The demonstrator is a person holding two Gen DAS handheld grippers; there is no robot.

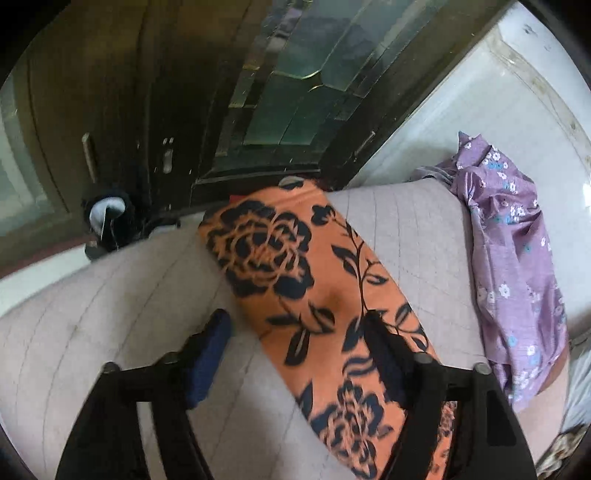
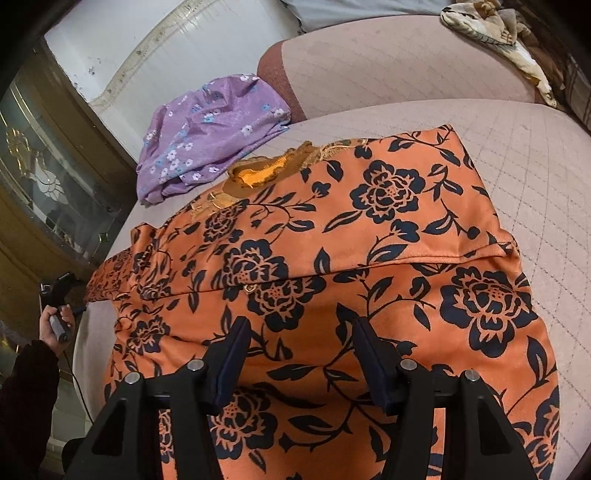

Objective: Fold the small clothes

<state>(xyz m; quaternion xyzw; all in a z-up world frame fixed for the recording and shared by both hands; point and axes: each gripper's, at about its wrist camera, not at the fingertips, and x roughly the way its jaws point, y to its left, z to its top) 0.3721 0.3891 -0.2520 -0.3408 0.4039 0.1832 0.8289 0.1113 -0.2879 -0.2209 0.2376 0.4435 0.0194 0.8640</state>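
Note:
An orange garment with a dark floral print (image 2: pixel 332 236) lies spread on the pale quilted cushion (image 2: pixel 517 166), with a fold across its middle and an embroidered neckline at the far end. In the left wrist view it (image 1: pixel 306 280) shows as a long strip. My left gripper (image 1: pixel 297 325) is open, its left finger over the cushion and its right finger over the orange cloth. My right gripper (image 2: pixel 299 332) is open just above the near part of the garment, holding nothing.
A purple floral garment (image 2: pixel 207 136) lies crumpled at the cushion's far left edge, also in the left wrist view (image 1: pixel 513 258). A beige patterned cloth (image 2: pixel 495 33) lies at the back right. A dark glass-fronted cabinet (image 1: pixel 280 92) stands beyond the cushion.

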